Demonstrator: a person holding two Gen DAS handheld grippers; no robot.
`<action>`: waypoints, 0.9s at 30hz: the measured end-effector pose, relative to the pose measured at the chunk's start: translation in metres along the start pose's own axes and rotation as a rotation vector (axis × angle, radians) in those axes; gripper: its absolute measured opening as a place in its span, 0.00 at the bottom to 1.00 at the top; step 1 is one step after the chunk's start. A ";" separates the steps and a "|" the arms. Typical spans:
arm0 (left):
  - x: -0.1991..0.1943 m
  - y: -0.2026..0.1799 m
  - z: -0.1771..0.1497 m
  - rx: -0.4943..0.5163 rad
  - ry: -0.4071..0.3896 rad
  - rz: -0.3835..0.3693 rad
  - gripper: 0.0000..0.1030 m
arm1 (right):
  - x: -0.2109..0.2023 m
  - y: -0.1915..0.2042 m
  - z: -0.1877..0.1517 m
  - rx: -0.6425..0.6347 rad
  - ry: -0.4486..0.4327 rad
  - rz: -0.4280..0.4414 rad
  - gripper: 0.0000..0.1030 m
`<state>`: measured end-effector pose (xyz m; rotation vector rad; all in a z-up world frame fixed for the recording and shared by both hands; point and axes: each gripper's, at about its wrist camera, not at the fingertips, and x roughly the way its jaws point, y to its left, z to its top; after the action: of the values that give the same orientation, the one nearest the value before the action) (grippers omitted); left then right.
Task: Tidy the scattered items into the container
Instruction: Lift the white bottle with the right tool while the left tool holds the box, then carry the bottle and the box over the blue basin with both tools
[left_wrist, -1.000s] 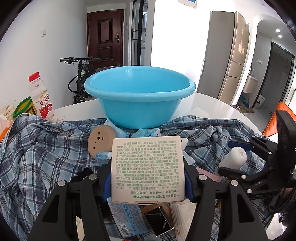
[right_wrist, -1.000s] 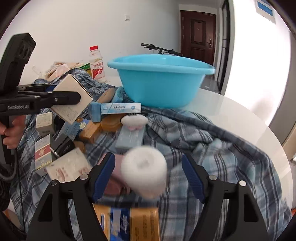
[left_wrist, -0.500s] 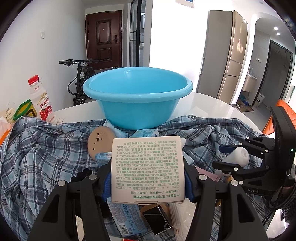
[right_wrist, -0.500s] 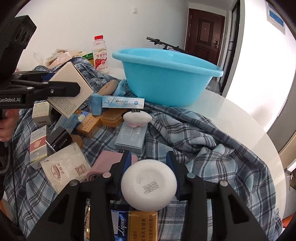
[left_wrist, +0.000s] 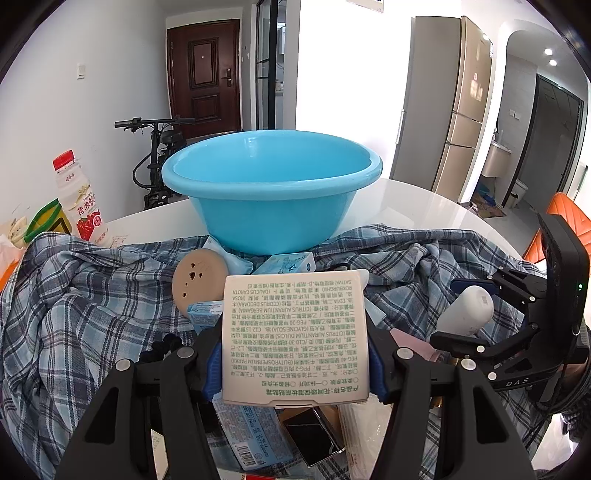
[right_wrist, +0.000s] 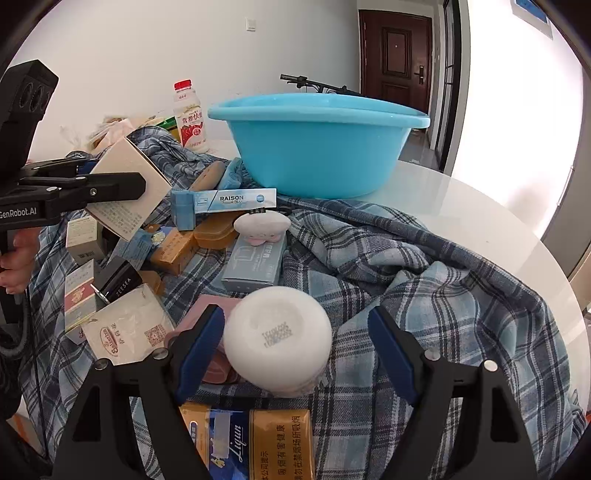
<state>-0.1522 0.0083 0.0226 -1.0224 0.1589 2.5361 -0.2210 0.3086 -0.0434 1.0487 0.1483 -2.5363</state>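
Note:
A cream box with green print (left_wrist: 295, 332) is clamped between the blue pads of my left gripper (left_wrist: 293, 365), held above the plaid cloth in front of the blue basin (left_wrist: 271, 195). The right wrist view shows that box (right_wrist: 125, 188) and the left gripper (right_wrist: 110, 177) at the left. My right gripper (right_wrist: 295, 317) is opening. A white round bottle (right_wrist: 277, 336) lies between its jaws, close to the left pad, with a wide gap to the right pad. In the left wrist view the bottle (left_wrist: 467, 310) sits between the right gripper's fingers (left_wrist: 454, 334).
Many small boxes lie on the plaid cloth (right_wrist: 424, 295): a RAISON carton (right_wrist: 229, 201), a grey-blue box (right_wrist: 255, 262), a black ZEESEA box (right_wrist: 118, 284), a gold Liqun pack (right_wrist: 258, 443). A red-capped drink bottle (right_wrist: 190, 118) stands behind. The white round table (right_wrist: 480, 221) ends at right.
The right gripper's jaws closed on the white bottle half a second ago and now stand wide apart with the bottle still between them. The left gripper and its box have not moved.

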 end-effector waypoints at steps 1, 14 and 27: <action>0.001 0.000 0.000 0.001 0.002 -0.001 0.61 | -0.002 0.001 -0.001 0.000 -0.005 -0.003 0.77; 0.001 -0.006 -0.002 0.039 -0.018 0.031 0.61 | -0.014 0.006 0.002 -0.053 -0.025 -0.029 0.37; -0.015 0.005 0.018 -0.015 -0.052 0.063 0.61 | -0.054 0.018 0.044 -0.117 -0.111 -0.068 0.37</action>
<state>-0.1564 0.0035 0.0456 -0.9705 0.1601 2.6221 -0.2081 0.2979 0.0270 0.8696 0.3024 -2.6044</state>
